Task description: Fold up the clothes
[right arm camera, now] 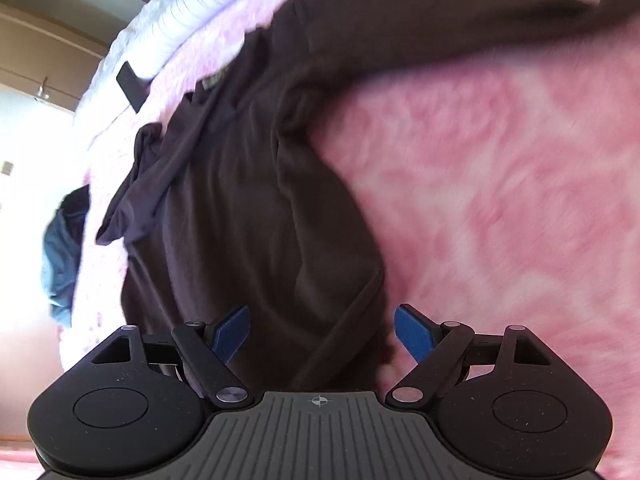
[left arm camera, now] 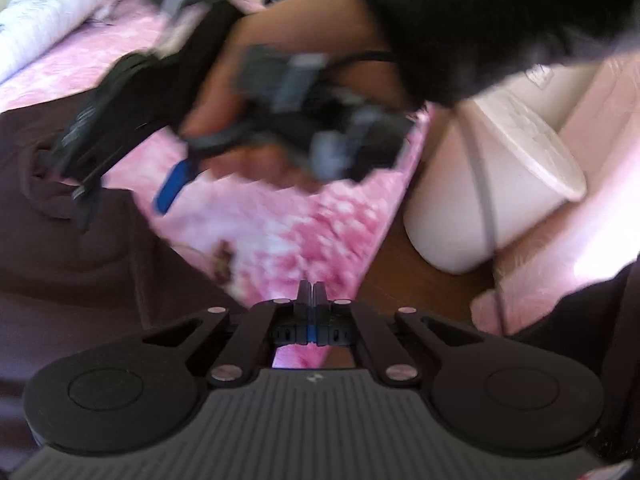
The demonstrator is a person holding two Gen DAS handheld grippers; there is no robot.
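A dark brown garment (right arm camera: 248, 200) lies rumpled on a pink fluffy blanket (right arm camera: 500, 160). My right gripper (right arm camera: 324, 332) hangs just above it, open, with the cloth below its blue pads (right arm camera: 416, 332) and nothing between them. In the left wrist view the garment (left arm camera: 60, 260) fills the left side. My left gripper (left arm camera: 311, 292) is shut over the blanket's edge (left arm camera: 304, 232), with nothing seen between its tips. The right gripper (left arm camera: 126, 196), blurred and held by a hand (left arm camera: 256, 160), reaches over the garment there.
A white cylindrical bin (left arm camera: 500, 184) stands on the brown wooden floor (left arm camera: 400, 272) beside the bed. White quilted bedding (right arm camera: 180, 12) and a small black flat object (right arm camera: 130, 86) lie at the far edge. A blue cloth (right arm camera: 60, 264) hangs off the bed's left side.
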